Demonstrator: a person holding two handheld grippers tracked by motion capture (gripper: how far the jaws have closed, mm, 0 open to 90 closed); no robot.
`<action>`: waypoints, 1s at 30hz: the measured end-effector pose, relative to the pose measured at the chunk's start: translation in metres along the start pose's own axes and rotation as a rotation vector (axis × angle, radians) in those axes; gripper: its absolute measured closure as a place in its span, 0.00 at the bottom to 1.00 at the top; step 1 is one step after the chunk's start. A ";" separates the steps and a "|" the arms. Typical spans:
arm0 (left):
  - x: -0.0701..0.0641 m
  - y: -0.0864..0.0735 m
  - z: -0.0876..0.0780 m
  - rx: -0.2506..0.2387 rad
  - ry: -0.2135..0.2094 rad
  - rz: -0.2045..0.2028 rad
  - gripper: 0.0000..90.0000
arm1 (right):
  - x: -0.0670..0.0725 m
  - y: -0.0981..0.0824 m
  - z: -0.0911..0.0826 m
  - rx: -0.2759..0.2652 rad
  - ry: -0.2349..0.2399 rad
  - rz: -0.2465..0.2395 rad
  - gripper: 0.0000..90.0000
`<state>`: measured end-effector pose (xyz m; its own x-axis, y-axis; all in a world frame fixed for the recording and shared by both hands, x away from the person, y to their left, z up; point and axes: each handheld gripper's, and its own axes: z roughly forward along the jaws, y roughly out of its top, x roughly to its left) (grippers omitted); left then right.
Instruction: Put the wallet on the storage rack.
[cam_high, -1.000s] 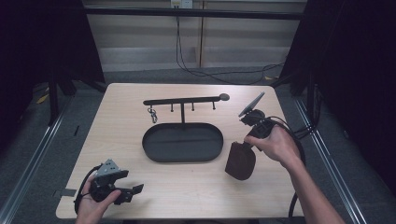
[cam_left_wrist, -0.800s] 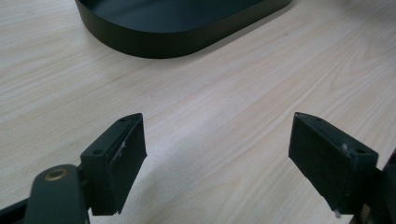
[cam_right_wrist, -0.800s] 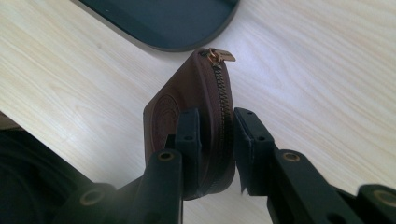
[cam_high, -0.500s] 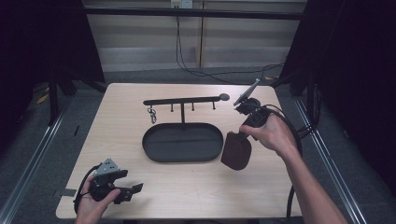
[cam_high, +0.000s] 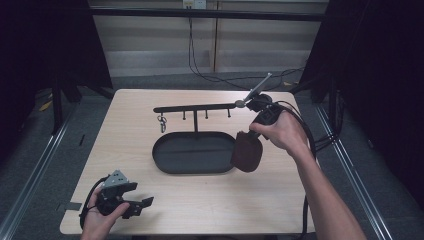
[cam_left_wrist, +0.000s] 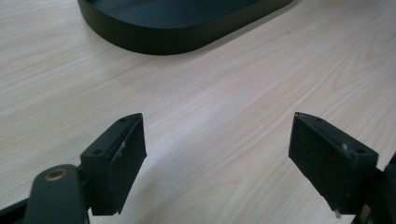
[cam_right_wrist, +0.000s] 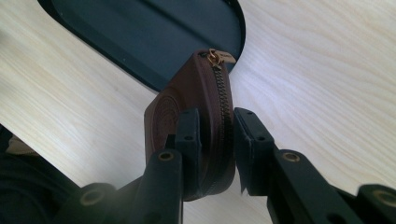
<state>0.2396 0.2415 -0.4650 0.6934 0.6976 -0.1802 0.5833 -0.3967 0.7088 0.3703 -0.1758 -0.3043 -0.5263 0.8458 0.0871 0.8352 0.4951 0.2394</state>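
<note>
Right gripper view: the right gripper (cam_right_wrist: 212, 135) clamps a brown zip pouch (cam_right_wrist: 196, 102) between its pads, held over the right end of the black oval tray (cam_high: 192, 152). At the desk's (cam_high: 210, 200) near left corner, the left gripper (cam_left_wrist: 217, 158) rests with pads wide apart, nothing between them.

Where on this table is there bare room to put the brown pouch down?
Bare wood lies left of the oval tray, along the near edge between the left tool and the forearm, and on the far-left corner behind the hook rack. The tray's floor looks bare too. It is crowded at the tray's right end, where the right tool holds the brown pouch.
</note>
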 end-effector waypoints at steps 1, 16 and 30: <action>-0.001 0.000 0.000 0.000 0.004 0.003 0.21 | 0.000 0.001 -0.001 0.000 -0.001 0.002 0.81; -0.001 0.000 -0.001 0.003 0.001 -0.003 0.21 | -0.009 0.015 0.011 -0.097 0.077 0.059 0.81; 0.001 0.000 -0.002 -0.007 0.002 -0.007 0.21 | -0.014 0.016 0.036 -0.193 0.143 0.122 0.82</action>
<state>0.2389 0.2434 -0.4637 0.6886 0.7014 -0.1841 0.5852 -0.3876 0.7122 0.3966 -0.1721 -0.3366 -0.4526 0.8533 0.2588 0.8551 0.3331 0.3973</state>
